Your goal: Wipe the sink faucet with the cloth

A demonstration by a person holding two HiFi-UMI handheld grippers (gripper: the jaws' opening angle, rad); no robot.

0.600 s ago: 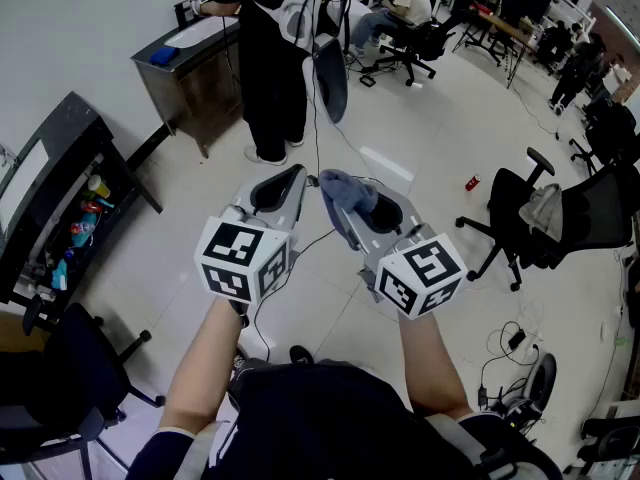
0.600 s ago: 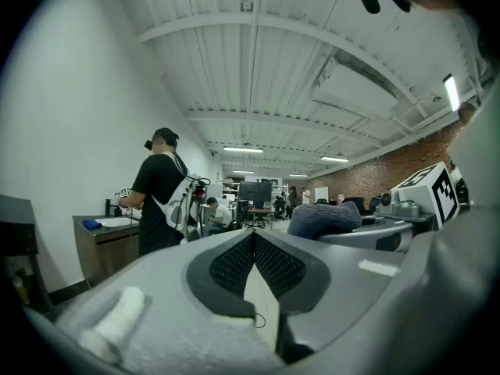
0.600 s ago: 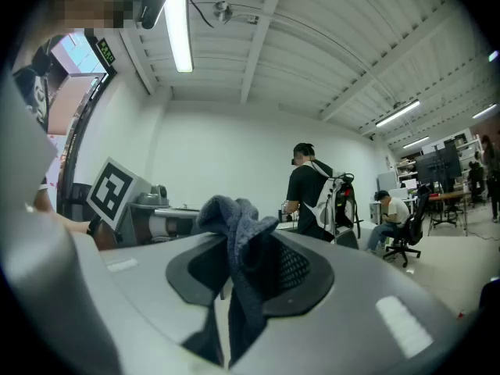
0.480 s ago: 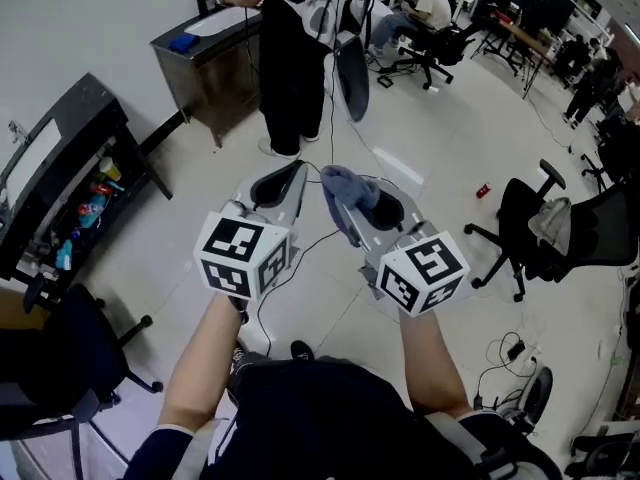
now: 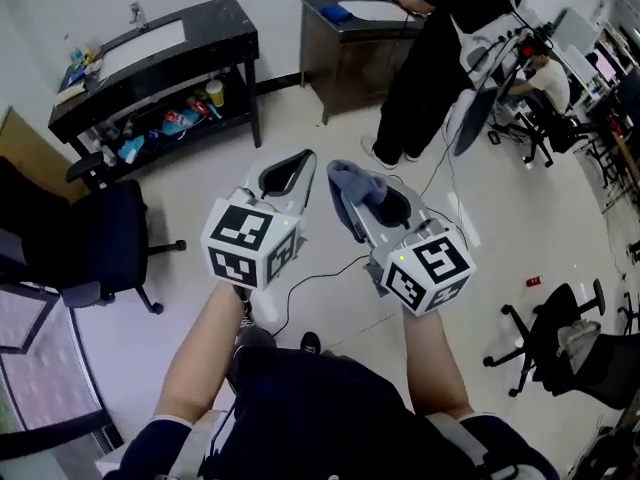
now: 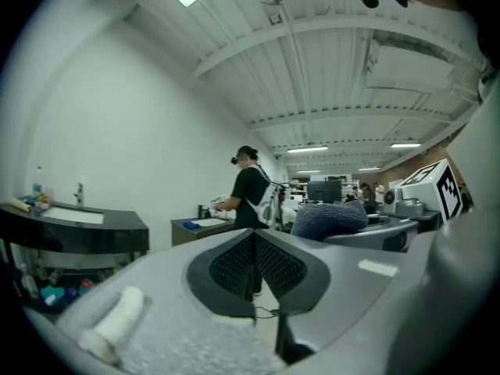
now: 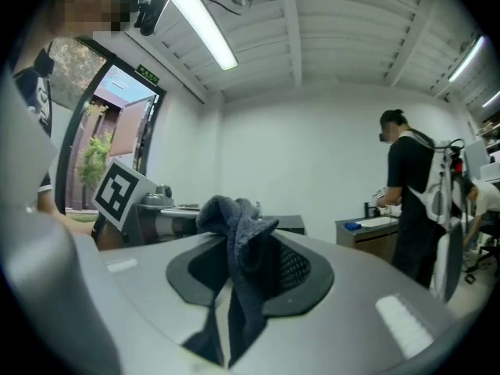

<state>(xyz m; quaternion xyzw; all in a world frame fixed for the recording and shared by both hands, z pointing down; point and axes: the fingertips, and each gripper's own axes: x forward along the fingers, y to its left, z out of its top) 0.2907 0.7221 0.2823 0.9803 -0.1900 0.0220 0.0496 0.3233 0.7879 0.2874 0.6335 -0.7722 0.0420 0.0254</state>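
Note:
My right gripper [image 5: 342, 190] is shut on a grey-blue cloth [image 5: 352, 184], which bunches above the jaws and hangs between them in the right gripper view [image 7: 237, 248]. My left gripper [image 5: 301, 161] is beside it, shut and holding nothing; its dark pads [image 6: 234, 268] meet. Both are held level over the floor, side by side. The sink [image 5: 146, 38] lies in a black table [image 5: 215, 18] by the wall at top left, with a small faucet [image 5: 134, 13] behind it. In the left gripper view the faucet [image 6: 80, 193] shows far off at the left and the cloth [image 6: 328, 217] at the right.
A black office chair [image 5: 88, 238] stands at the left, near the black table. Bottles sit on that table's lower shelf [image 5: 170, 123]. A person in black [image 5: 440, 48] stands at a steel table [image 5: 345, 30]. More chairs [image 5: 560, 343] stand at the right. A cable [image 5: 325, 268] crosses the floor.
The head view has swung left: the black table with the sink has come from the left edge to the top left. Both grippers keep their places side by side, the cloth still held.

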